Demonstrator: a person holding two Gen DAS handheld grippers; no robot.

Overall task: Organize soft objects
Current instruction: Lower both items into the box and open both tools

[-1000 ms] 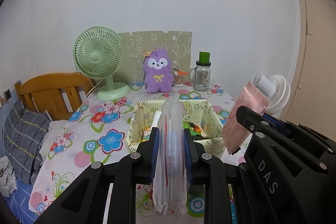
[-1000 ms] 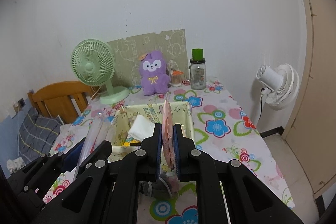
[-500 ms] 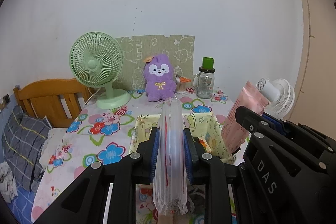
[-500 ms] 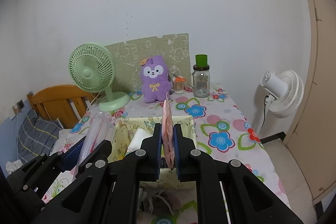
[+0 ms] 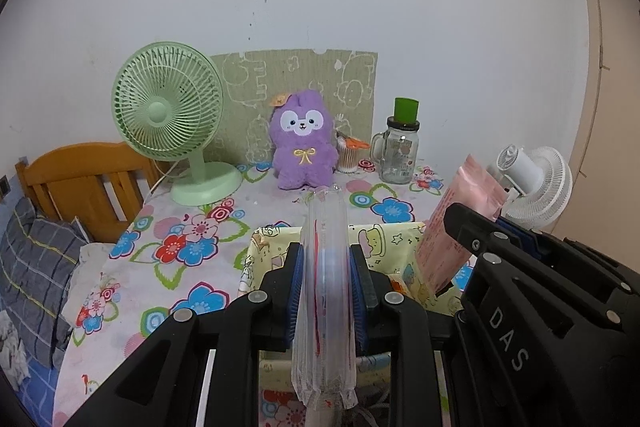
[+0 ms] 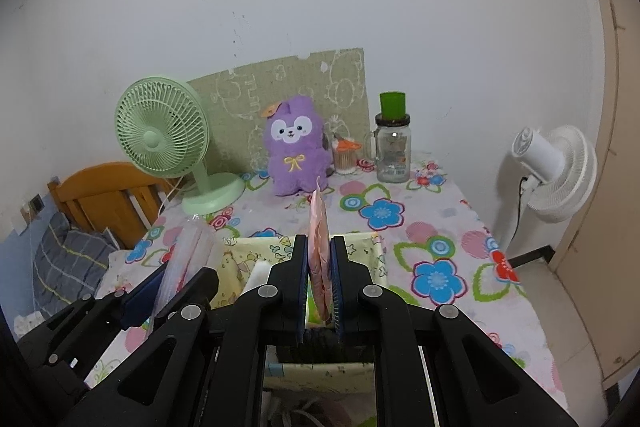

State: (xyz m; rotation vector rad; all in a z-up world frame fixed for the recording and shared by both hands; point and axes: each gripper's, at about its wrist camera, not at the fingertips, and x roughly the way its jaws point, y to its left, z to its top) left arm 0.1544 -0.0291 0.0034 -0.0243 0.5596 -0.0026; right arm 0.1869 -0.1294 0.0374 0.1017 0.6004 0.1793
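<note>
My left gripper (image 5: 326, 259) is shut on a clear plastic packet (image 5: 325, 299) with red and blue showing inside, held upright over a yellow printed fabric basket (image 5: 272, 247). In the right wrist view, my right gripper (image 6: 319, 259) is shut on a thin pink packet (image 6: 319, 223) that stands on edge above the same basket (image 6: 256, 247), which holds something white. The pink packet (image 5: 460, 219) also shows at the right of the left wrist view. A purple plush toy (image 5: 303, 143) sits at the back of the table.
The table has a floral cloth (image 5: 192, 251). Along the wall stand a green desk fan (image 5: 168, 115), a cardboard panel (image 5: 296, 75), a cotton swab cup (image 5: 348, 157) and a green-lidded glass jar (image 5: 400, 151). A white fan (image 6: 552, 167) stands right, a wooden headboard (image 5: 88, 179) left.
Both grippers have moved forward toward the wall with their packets still held. The basket has slid lower in both views, and the plush and fan look larger.
</note>
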